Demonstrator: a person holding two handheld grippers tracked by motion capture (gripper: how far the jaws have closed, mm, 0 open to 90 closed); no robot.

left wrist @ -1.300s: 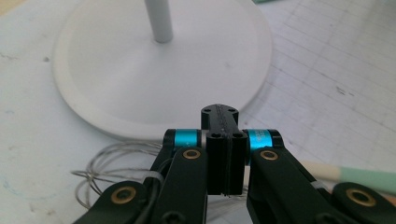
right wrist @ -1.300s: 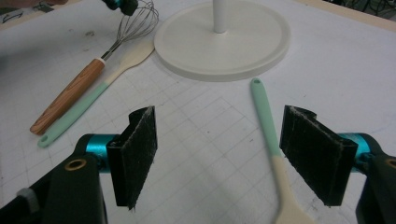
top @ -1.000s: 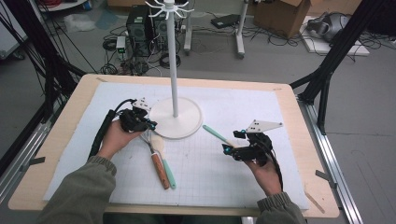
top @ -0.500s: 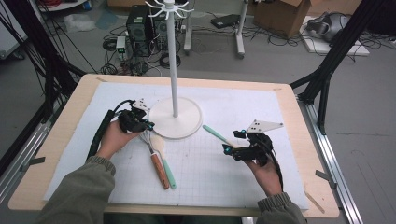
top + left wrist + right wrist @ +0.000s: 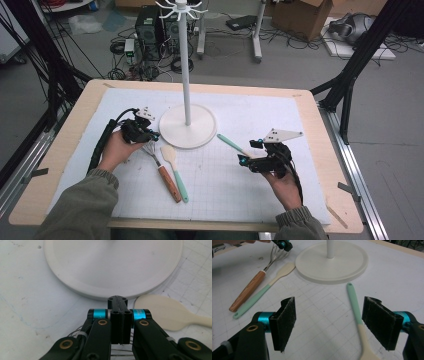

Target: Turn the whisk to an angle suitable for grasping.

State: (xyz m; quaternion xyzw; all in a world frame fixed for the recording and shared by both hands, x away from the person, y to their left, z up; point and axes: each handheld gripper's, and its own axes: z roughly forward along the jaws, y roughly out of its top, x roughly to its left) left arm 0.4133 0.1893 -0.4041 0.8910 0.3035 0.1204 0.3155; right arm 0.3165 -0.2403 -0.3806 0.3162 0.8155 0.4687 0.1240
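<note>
My left gripper (image 5: 142, 131) (image 5: 117, 302) is shut, jaws pressed flat together, low over the wire head of a wood-handled whisk (image 5: 167, 181) (image 5: 249, 288). The wires run beneath the jaws; I see nothing pinched between them. A spatula (image 5: 174, 165) (image 5: 162, 312) with a cream head and mint handle lies beside the whisk. My right gripper (image 5: 246, 161) (image 5: 329, 322) is open just above the mat. A second mint-handled spatula (image 5: 231, 144) (image 5: 354, 300) lies under the gap, nearer one jaw, untouched.
A white stand with a round base (image 5: 200, 135) (image 5: 112, 262) (image 5: 347, 267) and a tall pole (image 5: 185, 65) rises at the mat's middle back, close to both grippers. A white gridded mat (image 5: 280, 125) covers the wooden table (image 5: 325, 150).
My left gripper has shifted slightly left and toward me over the whisk head. The right gripper and the utensils have not moved.
</note>
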